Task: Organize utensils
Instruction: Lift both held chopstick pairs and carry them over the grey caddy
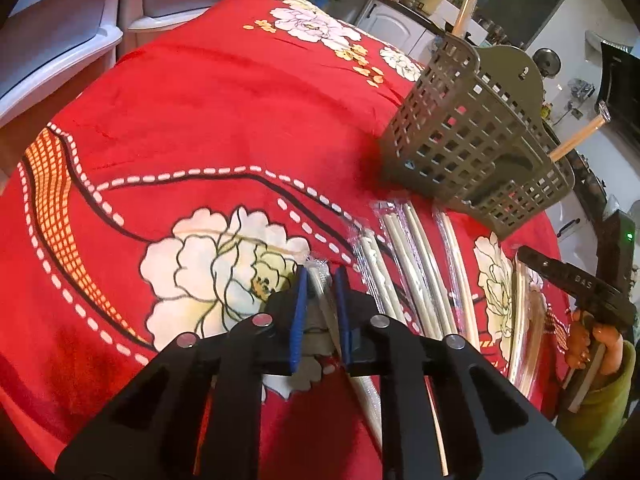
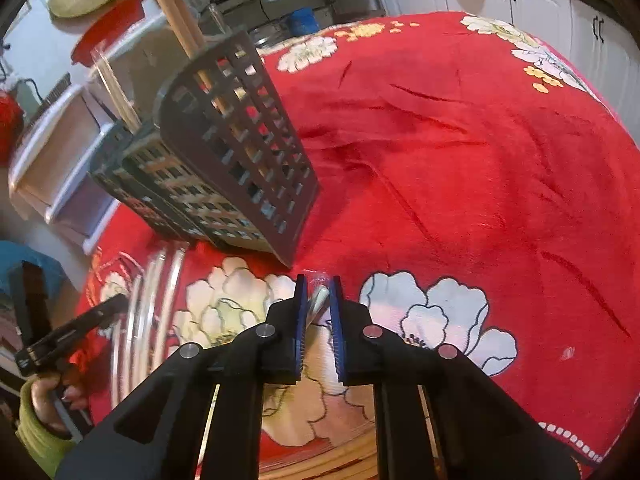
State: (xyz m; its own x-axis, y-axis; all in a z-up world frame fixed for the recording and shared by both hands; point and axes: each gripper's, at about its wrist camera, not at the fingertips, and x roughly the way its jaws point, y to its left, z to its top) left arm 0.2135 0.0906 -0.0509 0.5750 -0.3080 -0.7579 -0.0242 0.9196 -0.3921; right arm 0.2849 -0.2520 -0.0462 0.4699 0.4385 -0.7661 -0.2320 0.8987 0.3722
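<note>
Both my grippers pinch one clear-wrapped pair of pale wooden chopsticks each: the left gripper (image 1: pixel 319 276) and the right gripper (image 2: pixel 318 285) have their blue fingers closed on a wrapper end, low over the red floral cloth (image 1: pixel 208 128) on the tabletop. The olive slotted plastic utensil basket (image 1: pixel 472 140), already holding chopsticks, stands toward the far edge, with more wrapped pairs (image 1: pixel 412 248) lying just before it. I judge the slick film may slip or either stick snag a slot; the open cloth gives room.
</note>
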